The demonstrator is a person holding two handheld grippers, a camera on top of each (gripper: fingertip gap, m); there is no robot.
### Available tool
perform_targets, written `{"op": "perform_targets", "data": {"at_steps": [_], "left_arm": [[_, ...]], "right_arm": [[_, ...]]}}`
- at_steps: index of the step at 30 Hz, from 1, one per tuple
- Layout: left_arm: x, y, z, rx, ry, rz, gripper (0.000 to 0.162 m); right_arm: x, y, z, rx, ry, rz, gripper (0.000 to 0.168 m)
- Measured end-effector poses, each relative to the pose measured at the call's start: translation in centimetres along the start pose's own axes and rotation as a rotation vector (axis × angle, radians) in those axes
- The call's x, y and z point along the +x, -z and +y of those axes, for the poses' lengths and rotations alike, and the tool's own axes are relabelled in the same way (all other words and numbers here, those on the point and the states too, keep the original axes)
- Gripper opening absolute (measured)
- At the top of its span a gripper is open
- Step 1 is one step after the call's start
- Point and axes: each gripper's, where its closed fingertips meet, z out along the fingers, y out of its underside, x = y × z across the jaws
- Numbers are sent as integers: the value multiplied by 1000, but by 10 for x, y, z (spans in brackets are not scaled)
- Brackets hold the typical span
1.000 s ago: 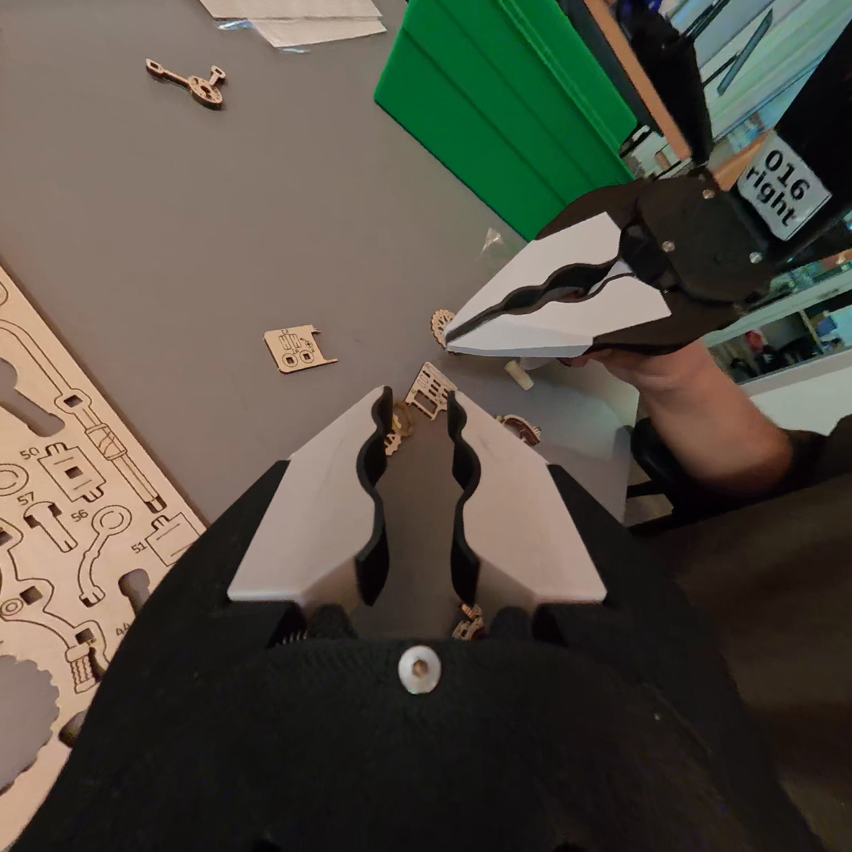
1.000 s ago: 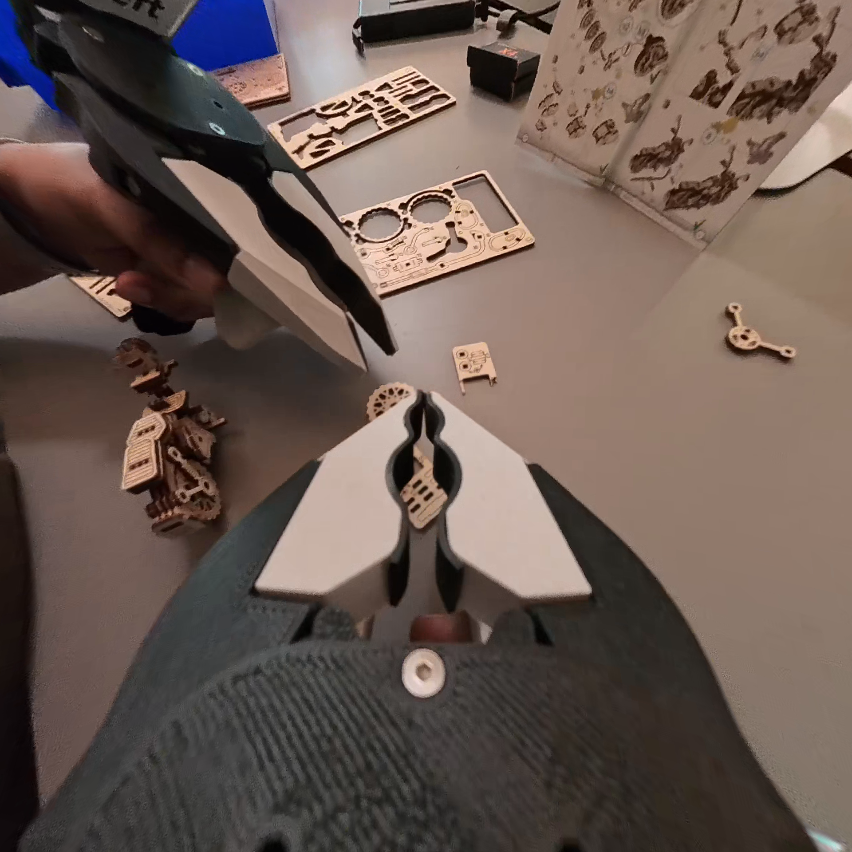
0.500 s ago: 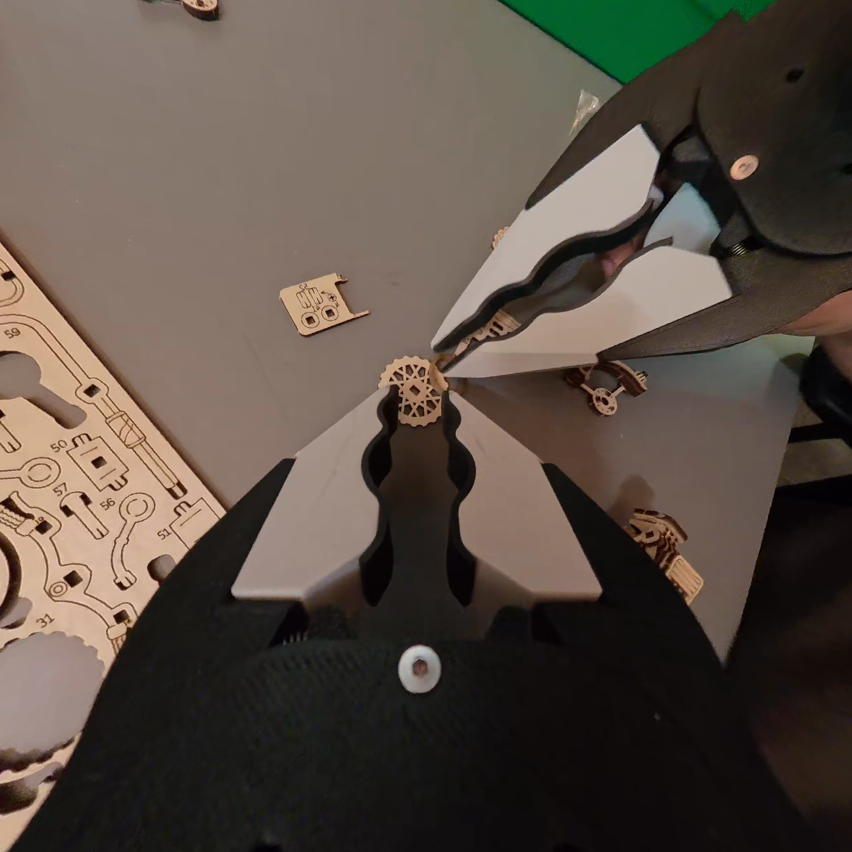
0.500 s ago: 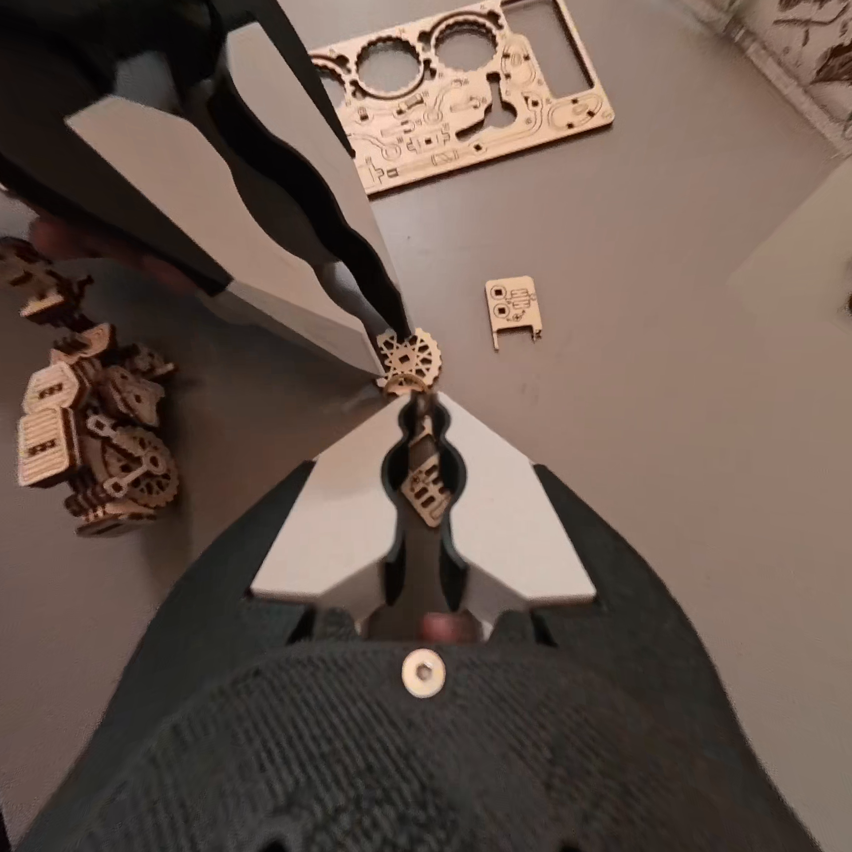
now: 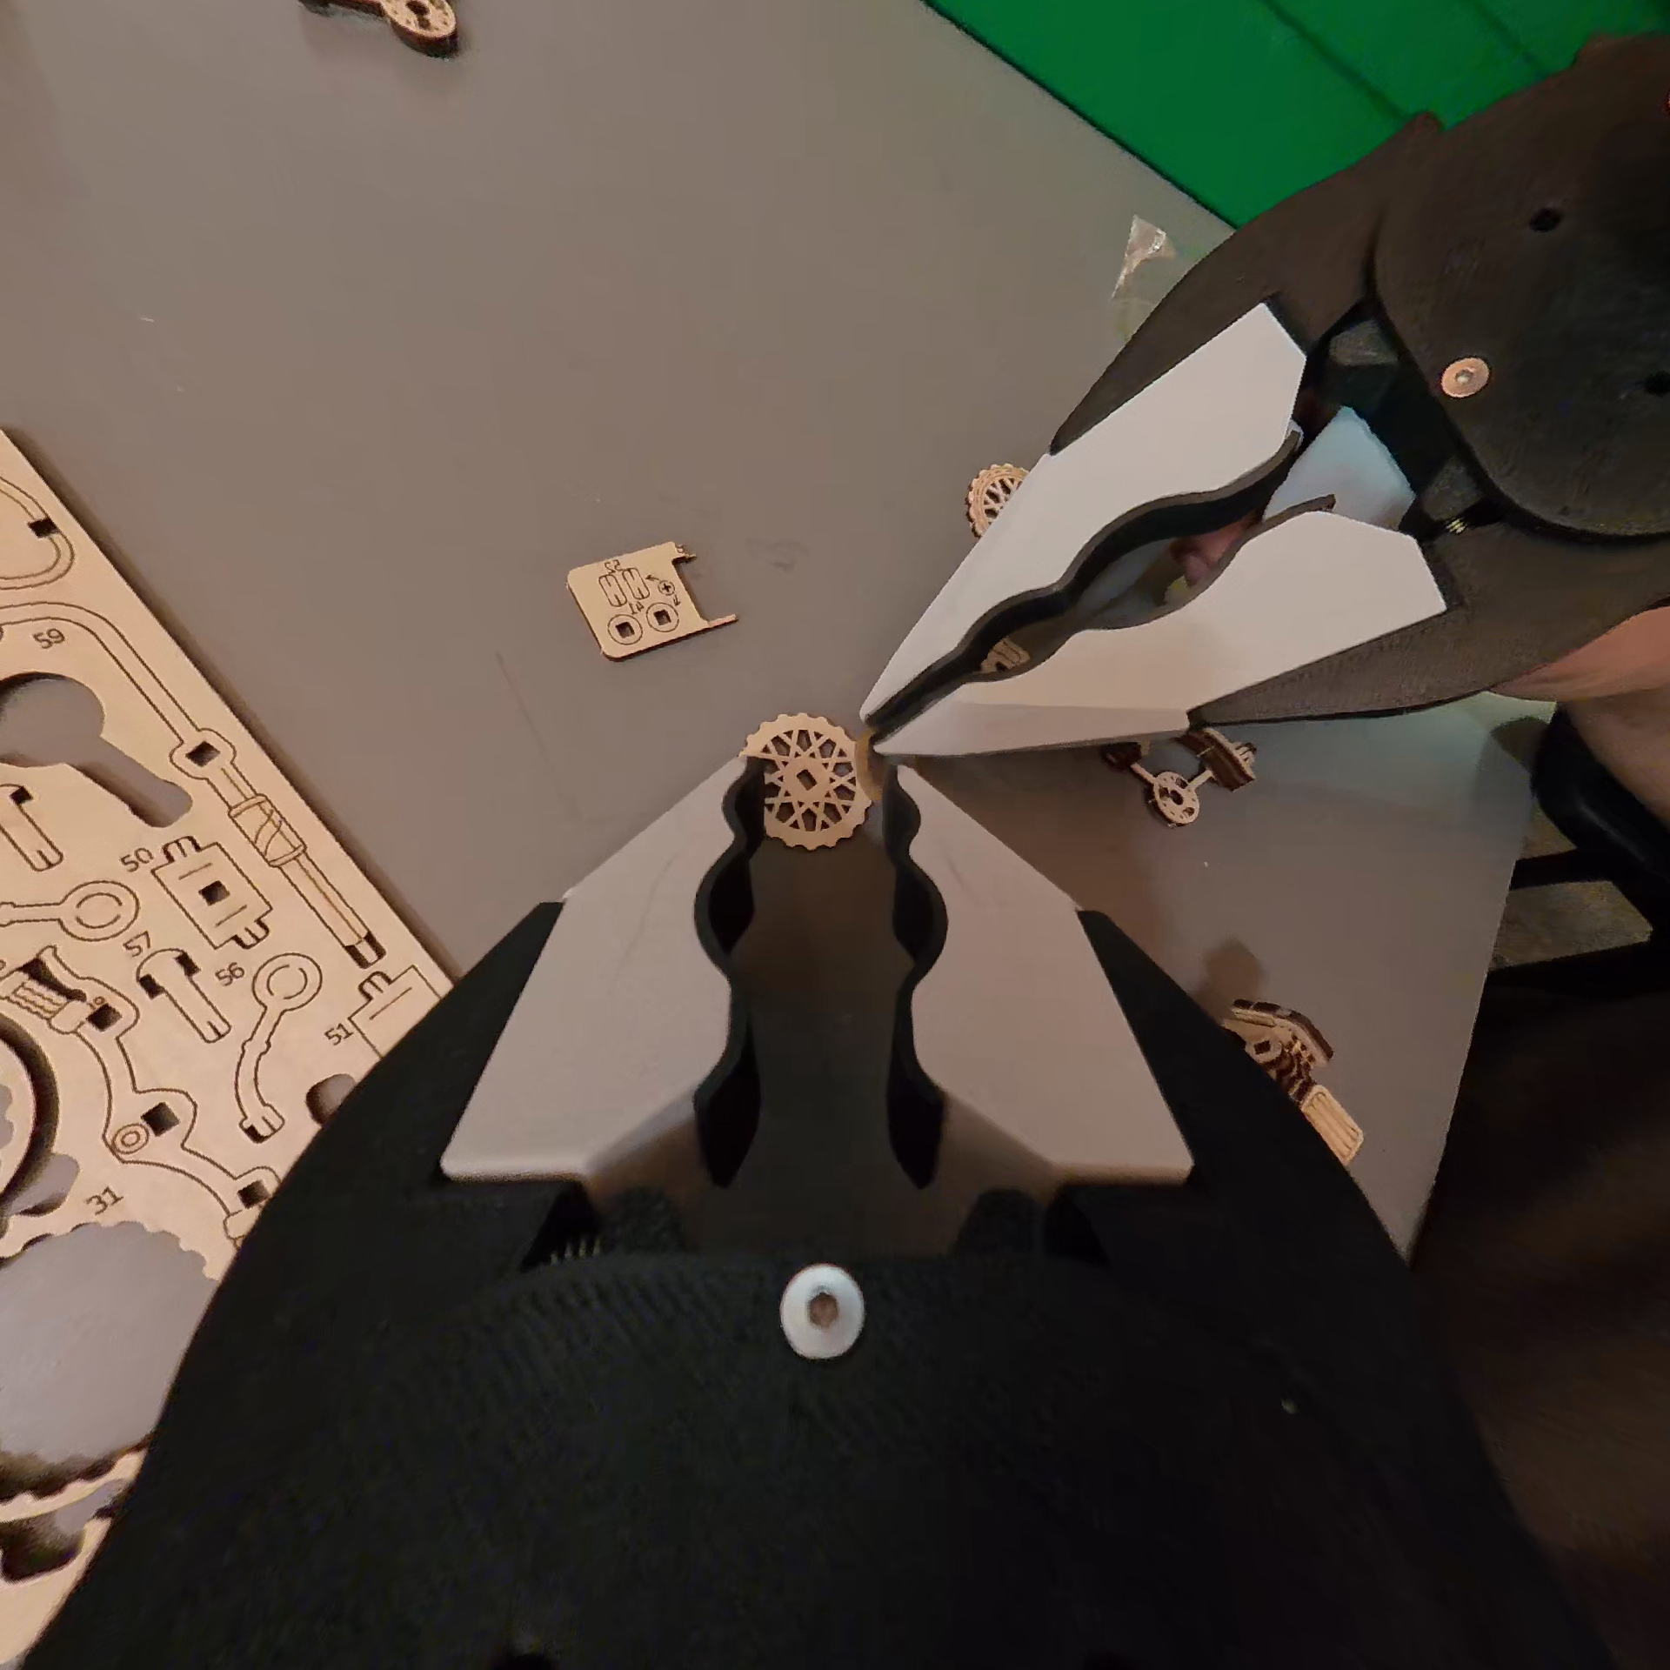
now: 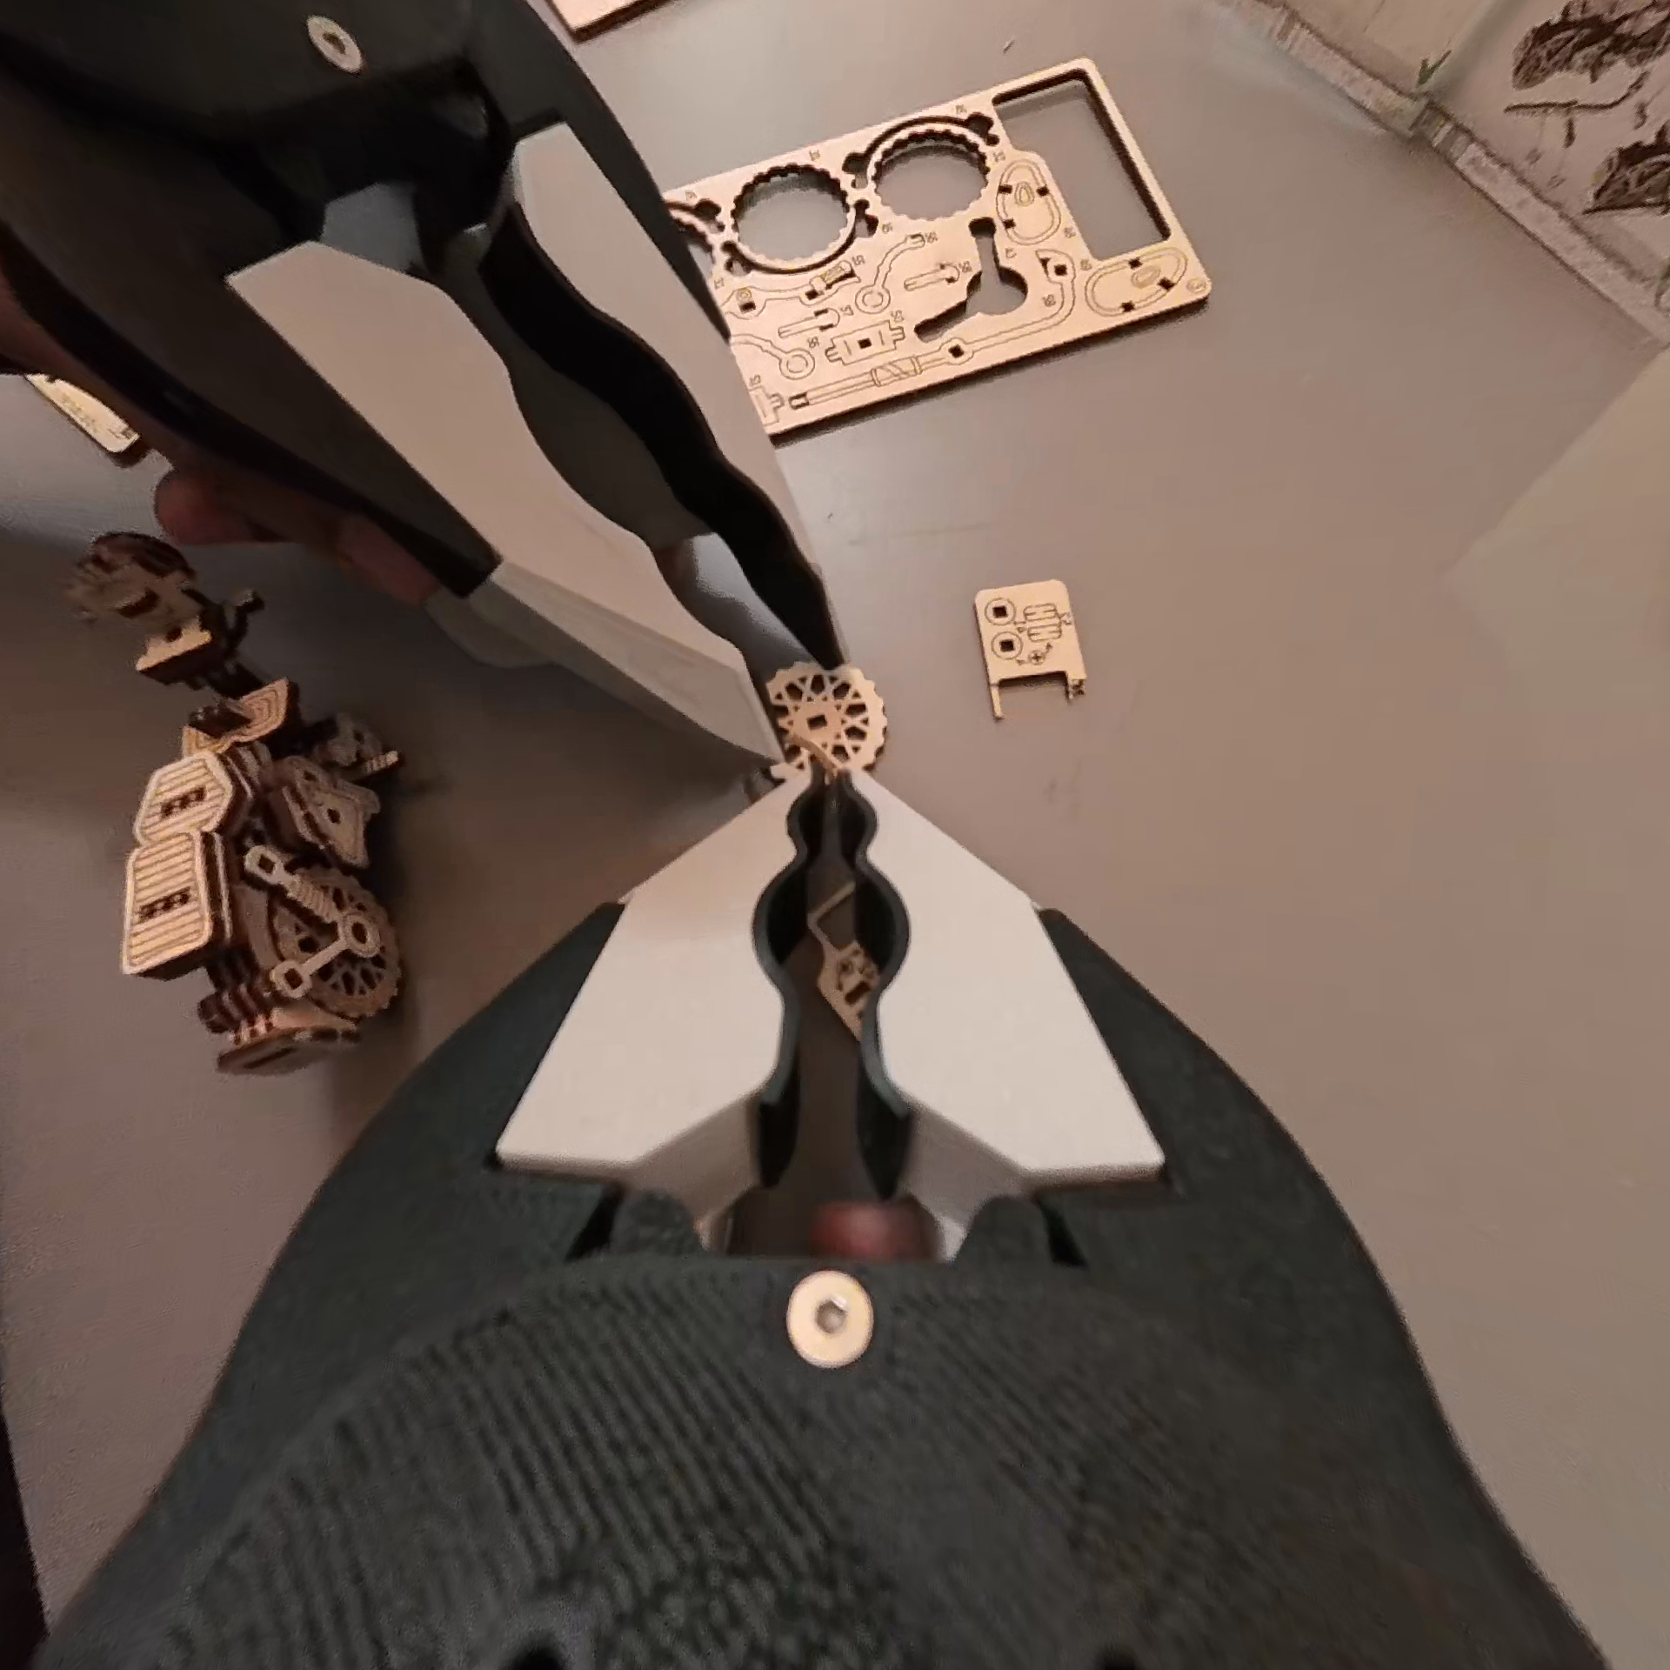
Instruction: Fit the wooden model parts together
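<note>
A small wooden gear (image 5: 809, 791) lies flat on the grey table (image 5: 633, 271). My left gripper (image 5: 813, 777) is open, its two fingertips on either side of the gear and close to its rim. My right gripper (image 6: 827, 786) is shut on a flat wooden part (image 6: 845, 976) with cut-outs. Its tip meets the gear's edge (image 6: 827, 718). In the left wrist view the right gripper (image 5: 875, 727) comes in from the right, with the held part (image 5: 1003, 655) showing between its jaws. In the right wrist view the left gripper (image 6: 802, 709) comes in from the upper left.
A laser-cut wooden sheet (image 5: 136, 904) (image 6: 949, 271) lies flat, with a small loose card piece (image 5: 646, 601) (image 6: 1030, 646) near the gear. A part-built model (image 6: 253, 904) (image 5: 1292, 1075), a linkage piece (image 5: 1179, 777) and another gear (image 5: 989, 497) sit close by. A green box (image 5: 1265, 90) stands behind. The table edge (image 5: 1464, 994) is near. Left and right tips are no more than a few centimetres apart. Left tips and right tips are each some 5 centimetres from the small loose card piece (image 5: 646, 601). It is also in sight in the right wrist view (image 6: 1021, 632).
Both grippers have come down and together onto the gear. The left fingers moved to either side of it at about the same gap. The right gripper kept its wooden part.
</note>
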Motion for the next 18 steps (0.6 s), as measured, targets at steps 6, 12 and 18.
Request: {"op": "perform_targets", "data": {"at_steps": [6,12,18], "left_arm": [[-4,0,2,-18,10,-28,30],[-8,-1,2,-22,-9,-76,23],[-2,-4,3,-32,-4,-17,23]], "right_arm": [[1,-4,0,-13,48,41,11],[1,0,-2,-4,57,22,30],[10,6,4,-59,97,-59,29]]}}
